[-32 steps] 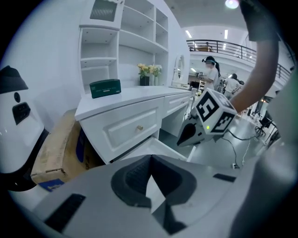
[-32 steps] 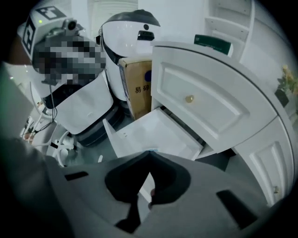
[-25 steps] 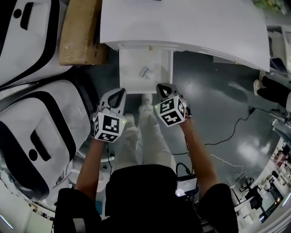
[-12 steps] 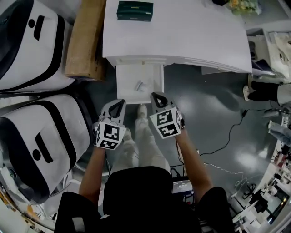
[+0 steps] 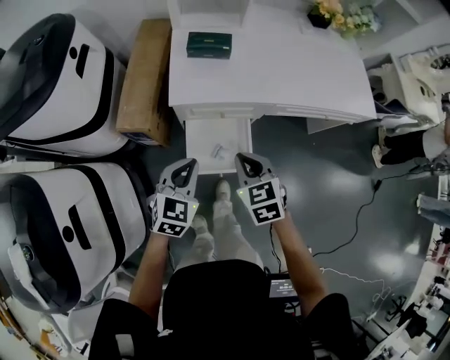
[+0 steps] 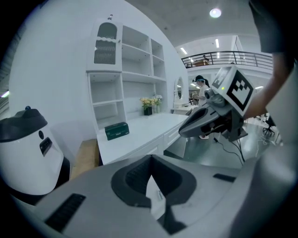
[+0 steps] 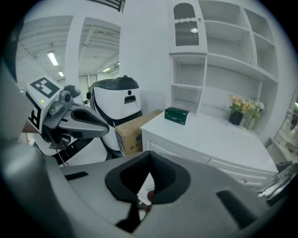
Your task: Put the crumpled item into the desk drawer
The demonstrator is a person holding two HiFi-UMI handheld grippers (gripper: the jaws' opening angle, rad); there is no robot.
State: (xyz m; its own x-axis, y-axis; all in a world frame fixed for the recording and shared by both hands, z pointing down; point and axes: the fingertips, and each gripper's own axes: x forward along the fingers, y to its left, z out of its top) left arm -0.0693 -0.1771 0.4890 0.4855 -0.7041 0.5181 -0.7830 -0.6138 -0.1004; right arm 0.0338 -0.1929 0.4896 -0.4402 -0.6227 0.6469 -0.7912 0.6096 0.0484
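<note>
The white bench has a cardboard box beside it and a small green box on top. Its drawer stands pulled open. The left gripper and right gripper hang just in front of the drawer, jaws pressed together on nothing. The crumpled item lies inside the drawer.

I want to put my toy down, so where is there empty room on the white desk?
The widest bare patch is the middle of the desk top, between the green box and the flowers. The open drawer is mostly bare around the crumpled item. Left of the desk is crowded: cardboard box and big white machines.
</note>
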